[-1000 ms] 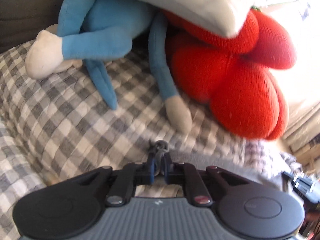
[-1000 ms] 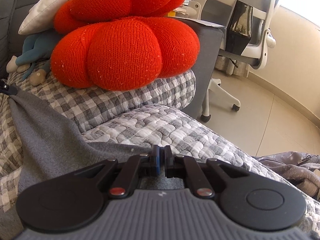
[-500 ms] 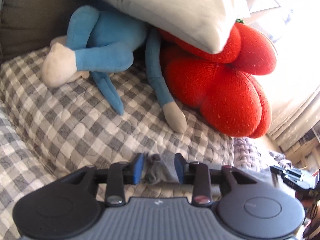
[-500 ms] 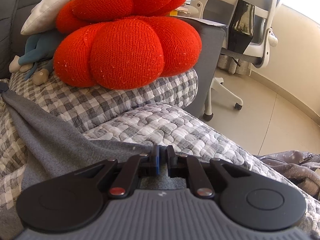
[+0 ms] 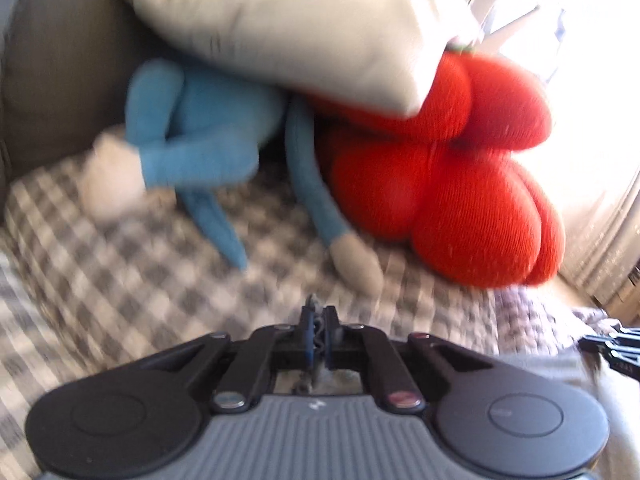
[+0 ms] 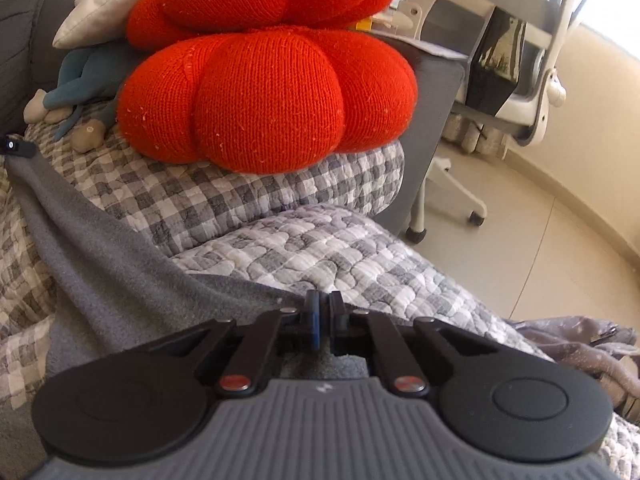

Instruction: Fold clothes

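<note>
A grey garment (image 6: 100, 256) lies stretched across the checked quilt (image 6: 208, 204), running from the far left to the near middle. My right gripper (image 6: 325, 304) grips its near edge, jaws closing tight with the cloth between them. My left gripper (image 5: 318, 316) has its jaws closing on a bunched pinch of the same grey cloth (image 5: 318, 338); this view is blurred. In the right wrist view the left gripper's tip (image 6: 16, 147) shows at the garment's far corner. The right gripper's tip (image 5: 612, 350) shows at the right edge of the left wrist view.
A red knitted cushion (image 6: 264, 100), a blue plush toy (image 5: 208, 128) and a cream pillow (image 5: 296, 28) are piled at the sofa's back. An office chair (image 6: 520, 80) stands on the floor to the right. Another crumpled cloth (image 6: 580, 344) lies at lower right.
The left gripper's jaws opened around the bunched grey cloth, then shut on it again as the hand pulled back slightly. The right jaws parted a little and came together again.
</note>
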The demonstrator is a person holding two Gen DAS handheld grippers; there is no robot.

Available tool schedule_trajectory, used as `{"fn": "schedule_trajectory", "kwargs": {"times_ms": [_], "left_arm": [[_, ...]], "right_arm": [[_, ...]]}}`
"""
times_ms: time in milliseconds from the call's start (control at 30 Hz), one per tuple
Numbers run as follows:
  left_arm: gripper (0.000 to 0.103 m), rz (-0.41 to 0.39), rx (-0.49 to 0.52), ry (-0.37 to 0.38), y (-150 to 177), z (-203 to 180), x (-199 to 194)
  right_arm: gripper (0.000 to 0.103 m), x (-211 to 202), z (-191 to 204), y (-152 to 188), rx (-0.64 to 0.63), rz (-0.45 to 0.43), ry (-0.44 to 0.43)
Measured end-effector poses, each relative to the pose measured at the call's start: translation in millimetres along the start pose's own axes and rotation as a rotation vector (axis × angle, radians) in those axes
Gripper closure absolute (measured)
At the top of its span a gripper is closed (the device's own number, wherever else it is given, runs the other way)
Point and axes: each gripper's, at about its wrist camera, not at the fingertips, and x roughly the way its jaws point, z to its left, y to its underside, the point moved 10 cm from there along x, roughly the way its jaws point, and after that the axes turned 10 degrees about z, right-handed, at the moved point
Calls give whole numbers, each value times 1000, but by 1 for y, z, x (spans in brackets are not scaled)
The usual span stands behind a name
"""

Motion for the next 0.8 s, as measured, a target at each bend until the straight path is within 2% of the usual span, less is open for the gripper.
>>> {"fn": "schedule_trajectory", "kwargs": {"times_ms": [100,167,400,567,633,700,800], "left_arm": [[99,-91,17,-44,-11,2,-11],[99,-107,23,-75,-18,5,-11],[99,-56,21,-140,-34,16,24],[98,9,27,-176,-29,20,54],[96,8,13,-179,-28,22,57],[92,17,-43,-144,-30,25,54],[78,19,-115,-99,-29,34,38]], "right_arm": [[98,-10,1,-6,-14,-75,85],[98,-11,1,-16,-19,-103,123],[98,27,3,-34,-40,-38,180],[97,45,3,-34,-70,22,214],[97,48,4,-34,-88,41,226],[96,41,4,-36,-83,44,219],[85,23,5,-39,-46,23,175]]}}
